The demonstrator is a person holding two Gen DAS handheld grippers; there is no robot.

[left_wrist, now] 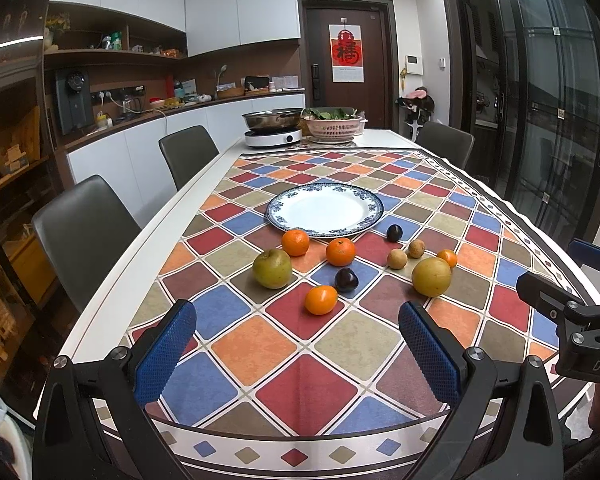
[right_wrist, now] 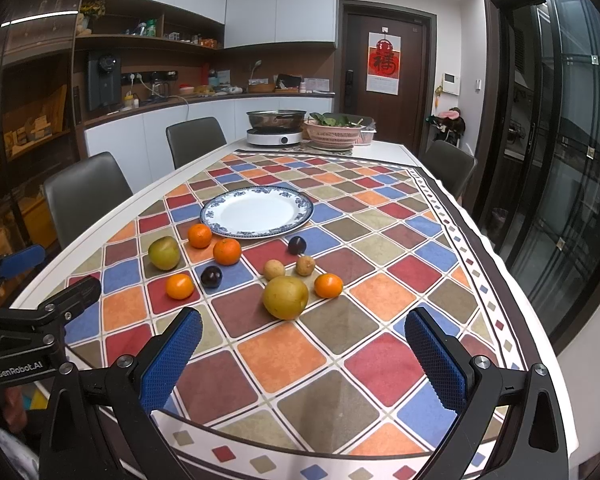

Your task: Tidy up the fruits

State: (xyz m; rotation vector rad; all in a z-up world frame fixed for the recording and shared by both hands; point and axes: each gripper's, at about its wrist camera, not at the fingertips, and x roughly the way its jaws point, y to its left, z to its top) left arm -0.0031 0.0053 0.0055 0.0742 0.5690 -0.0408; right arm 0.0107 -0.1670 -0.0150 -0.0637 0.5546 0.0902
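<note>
Fruits loose on checkered tablecloth (left_wrist: 256,344) near blue-rimmed plate (left_wrist: 325,210): oranges, plums, green apple (left_wrist: 272,268), yellow pear (right_wrist: 285,297); plate bare. Left gripper (left_wrist: 298,344) and right gripper (right_wrist: 304,354) both spread wide, holding nothing.

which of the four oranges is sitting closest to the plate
The orange at the far left of the group, beside the green apple. It sits almost against the plate rim; the other three lie nearer the camera.

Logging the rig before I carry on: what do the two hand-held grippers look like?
Both match: the left hand-held gripper and right hand-held gripper have black angular frames with silver bolts and two blue, dimpled finger pads. Seen from the other camera, white lettering marks each body. No cables or sleeves show.
</note>
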